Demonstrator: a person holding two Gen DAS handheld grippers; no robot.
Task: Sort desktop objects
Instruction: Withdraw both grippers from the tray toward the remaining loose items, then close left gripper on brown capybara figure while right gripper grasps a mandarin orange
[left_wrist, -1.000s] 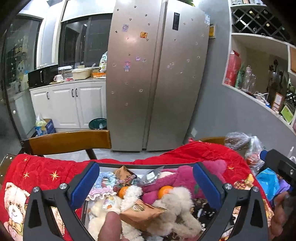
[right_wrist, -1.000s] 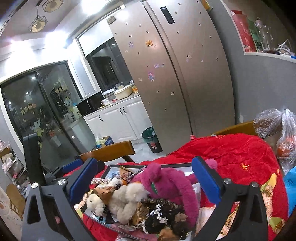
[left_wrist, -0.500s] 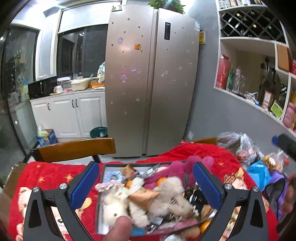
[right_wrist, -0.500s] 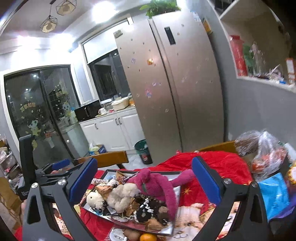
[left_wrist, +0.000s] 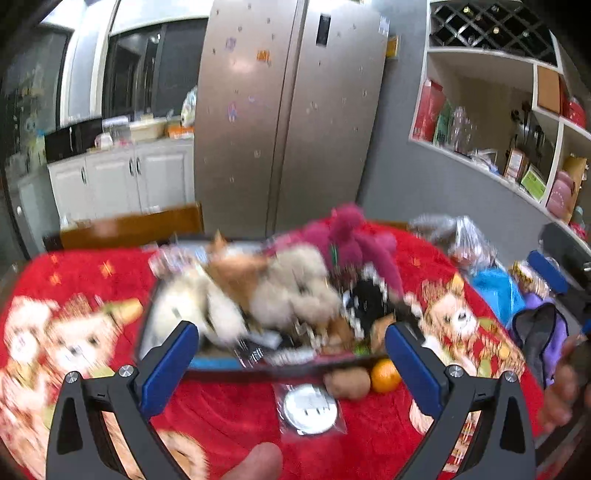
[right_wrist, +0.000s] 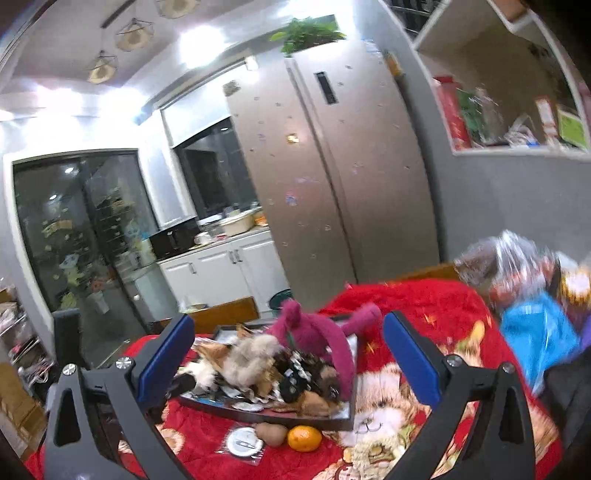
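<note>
A dark tray (left_wrist: 236, 371) (right_wrist: 258, 415) heaped with plush toys and small items sits on a red blanket. A magenta plush (left_wrist: 347, 236) (right_wrist: 317, 332) and a cream plush (left_wrist: 291, 284) (right_wrist: 251, 354) lie on the heap. In front of the tray lie an orange (left_wrist: 385, 374) (right_wrist: 303, 438), a brown fruit (left_wrist: 349, 382) (right_wrist: 272, 434) and a round disc in a clear bag (left_wrist: 309, 408) (right_wrist: 243, 441). My left gripper (left_wrist: 291, 369) is open and empty, above the blanket before the tray. My right gripper (right_wrist: 288, 362) is open and empty, farther back.
Plastic bags, a blue bag (left_wrist: 496, 291) (right_wrist: 535, 332) and a purple pouch (left_wrist: 539, 339) crowd the table's right side. A wooden chair back (left_wrist: 133, 225) stands behind the table. A fridge and cabinets stand beyond.
Both grippers have pulled back and up from the tray, still open. The orange, brown fruit and bagged disc in front of the tray have come into view.
</note>
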